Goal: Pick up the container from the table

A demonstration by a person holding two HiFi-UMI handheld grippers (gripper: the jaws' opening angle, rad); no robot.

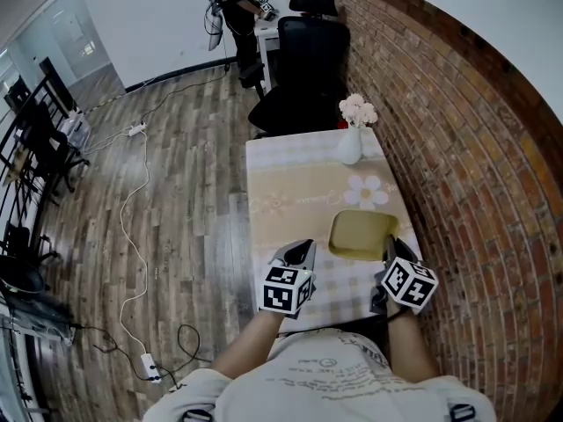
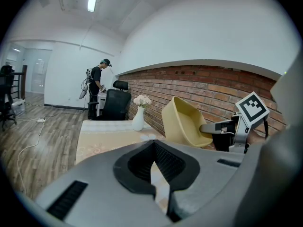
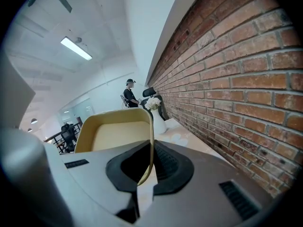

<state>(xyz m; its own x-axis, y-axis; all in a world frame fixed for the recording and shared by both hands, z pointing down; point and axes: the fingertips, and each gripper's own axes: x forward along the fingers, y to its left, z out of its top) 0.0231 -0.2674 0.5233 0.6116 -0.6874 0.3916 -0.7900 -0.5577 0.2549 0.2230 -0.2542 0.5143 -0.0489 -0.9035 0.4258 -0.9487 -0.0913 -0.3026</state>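
Observation:
The yellow container [image 1: 359,234] is over the table's near right part, by the brick wall. My right gripper [image 1: 390,251] is shut on its near right rim; in the right gripper view the thin rim [image 3: 150,141] runs between the closed pads. In the left gripper view the container [image 2: 182,122] is tilted with its open side towards the right gripper [image 2: 215,127], and its lower edge is hidden. My left gripper [image 1: 297,255] hovers to the container's left, apart from it. Its jaws [image 2: 154,148] stand shut with nothing between them.
The table [image 1: 290,174] has a pale patterned cloth. A white vase with flowers [image 1: 350,141] stands at its far end. A black office chair [image 1: 303,69] sits beyond it, and a person [image 1: 236,7] stands farther off. The brick wall [image 1: 457,148] runs along the right; cables lie on the floor at left.

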